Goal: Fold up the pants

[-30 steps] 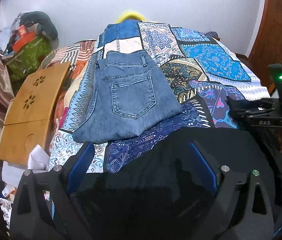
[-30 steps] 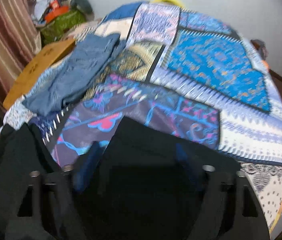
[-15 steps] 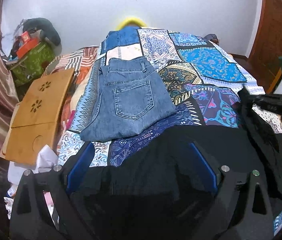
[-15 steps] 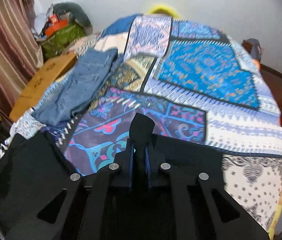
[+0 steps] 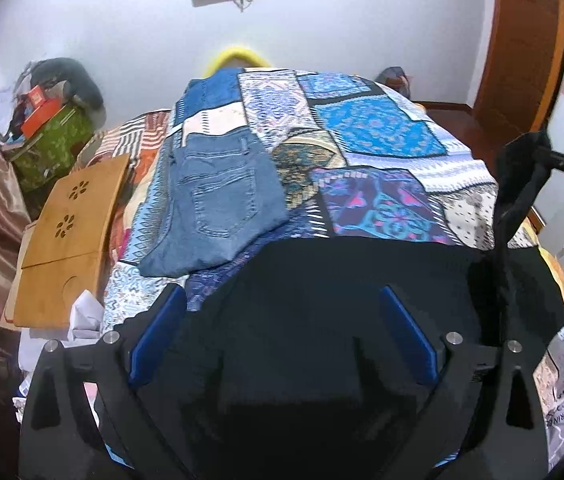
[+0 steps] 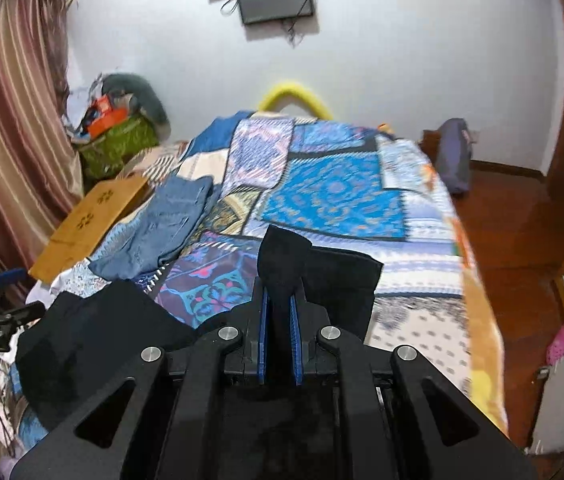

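Observation:
Black pants (image 5: 342,288) lie bunched at the near end of the patchwork bed. My left gripper (image 5: 282,320) is open, its blue pads either side of the black cloth below it. My right gripper (image 6: 278,300) is shut on a fold of the black pants (image 6: 282,256) and holds it lifted above the bed; in the left wrist view it shows at the right with the cloth (image 5: 518,184) hanging from it. Folded blue jeans (image 5: 217,200) lie on the bed's left side, also in the right wrist view (image 6: 161,228).
A patchwork quilt (image 5: 370,136) covers the bed. A wooden lap tray (image 5: 69,236) lies off the bed's left edge. A green bag with clutter (image 5: 53,140) stands at the back left. A wooden door (image 5: 522,40) and wooden floor (image 6: 514,240) are on the right.
My right gripper has shut on the black pants and lifted a fold up. My left gripper has risen and stays open over the cloth.

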`<act>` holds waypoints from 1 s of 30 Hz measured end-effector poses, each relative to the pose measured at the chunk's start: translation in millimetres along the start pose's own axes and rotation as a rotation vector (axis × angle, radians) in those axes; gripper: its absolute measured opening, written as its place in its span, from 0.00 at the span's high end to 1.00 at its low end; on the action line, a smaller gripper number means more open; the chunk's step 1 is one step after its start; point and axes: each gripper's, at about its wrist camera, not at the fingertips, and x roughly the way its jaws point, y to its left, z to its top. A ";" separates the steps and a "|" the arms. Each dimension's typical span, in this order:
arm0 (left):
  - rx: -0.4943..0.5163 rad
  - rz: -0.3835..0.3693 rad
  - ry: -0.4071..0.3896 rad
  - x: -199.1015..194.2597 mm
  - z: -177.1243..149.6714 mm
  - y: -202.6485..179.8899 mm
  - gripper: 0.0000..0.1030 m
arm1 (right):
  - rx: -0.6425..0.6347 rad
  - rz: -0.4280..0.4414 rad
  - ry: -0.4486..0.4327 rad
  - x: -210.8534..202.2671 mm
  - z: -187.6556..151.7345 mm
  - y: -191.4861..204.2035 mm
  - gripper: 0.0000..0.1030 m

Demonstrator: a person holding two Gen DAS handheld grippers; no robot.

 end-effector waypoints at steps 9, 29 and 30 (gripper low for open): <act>0.078 -0.034 0.024 -2.9 -9.1 -45.7 0.05 | 0.102 -0.085 0.026 -55.4 -60.9 -59.4 0.92; 0.035 0.024 0.015 -6.5 -16.6 -14.4 0.05 | 0.329 -0.162 0.221 -51.6 -176.5 -120.7 0.57; 0.029 0.036 0.009 -8.7 -15.8 -5.6 0.05 | 0.328 -0.164 0.217 -49.0 -172.4 -121.7 0.57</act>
